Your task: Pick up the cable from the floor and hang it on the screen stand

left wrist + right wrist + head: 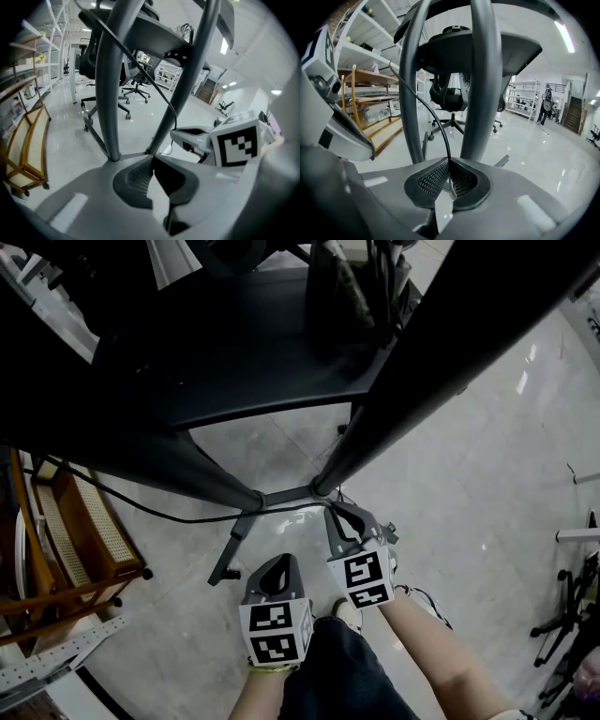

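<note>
A thin black cable [178, 516] trails over the pale floor from the left, under the black screen stand [234, 362], to the stand's floor joint. My right gripper [331, 515] is low by that joint, shut on the cable. In the right gripper view the cable [423, 104] rises out of the closed pads [436, 178] and curves up to the left past the stand's grey posts [485, 79]. My left gripper [279, 563] hangs just left of and behind it, shut with nothing between its fingers. The left gripper view shows its jaws closed, the right gripper [201, 138] beside them and the cable [154, 84].
A wooden rack with cane shelves [75, 531] stands at the left, with metal shelving [47, 47] behind. Office chairs [136, 86] stand beyond the stand. Black stand legs [572, 615] sit at the right edge. The stand's foot bar [230, 554] lies ahead of my shoe [349, 613].
</note>
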`<control>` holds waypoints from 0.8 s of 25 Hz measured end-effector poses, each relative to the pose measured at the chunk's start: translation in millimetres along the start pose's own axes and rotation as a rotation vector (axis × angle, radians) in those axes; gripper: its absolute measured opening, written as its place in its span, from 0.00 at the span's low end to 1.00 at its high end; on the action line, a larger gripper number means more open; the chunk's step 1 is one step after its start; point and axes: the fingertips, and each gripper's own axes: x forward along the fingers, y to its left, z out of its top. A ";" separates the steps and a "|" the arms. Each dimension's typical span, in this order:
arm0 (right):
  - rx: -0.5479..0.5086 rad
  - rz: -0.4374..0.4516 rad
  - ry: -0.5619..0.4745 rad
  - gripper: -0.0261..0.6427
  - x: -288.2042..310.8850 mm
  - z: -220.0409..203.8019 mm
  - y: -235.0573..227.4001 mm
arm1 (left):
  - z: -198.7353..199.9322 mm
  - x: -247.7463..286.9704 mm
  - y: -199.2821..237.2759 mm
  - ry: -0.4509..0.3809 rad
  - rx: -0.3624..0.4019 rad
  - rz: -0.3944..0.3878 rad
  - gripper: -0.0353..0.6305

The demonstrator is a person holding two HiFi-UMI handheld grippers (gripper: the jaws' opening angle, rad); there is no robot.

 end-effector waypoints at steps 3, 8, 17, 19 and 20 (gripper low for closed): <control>0.067 -0.008 -0.018 0.05 -58.9 47.0 -6.3 | 30.2 -56.2 -20.7 0.006 -0.009 -0.012 0.06; 0.155 -0.061 -0.059 0.05 -160.4 140.5 -24.9 | 104.2 -157.7 -61.4 -0.017 -0.035 -0.057 0.06; 0.215 -0.100 -0.150 0.05 -352.8 323.7 -54.7 | 238.7 -353.5 -140.5 -0.081 0.037 -0.117 0.06; 0.202 -0.111 -0.185 0.05 -385.1 364.1 -61.8 | 270.8 -384.8 -153.3 -0.109 0.070 -0.129 0.06; 0.192 -0.111 -0.202 0.05 -401.7 383.7 -64.2 | 286.4 -400.3 -160.1 -0.124 0.091 -0.130 0.06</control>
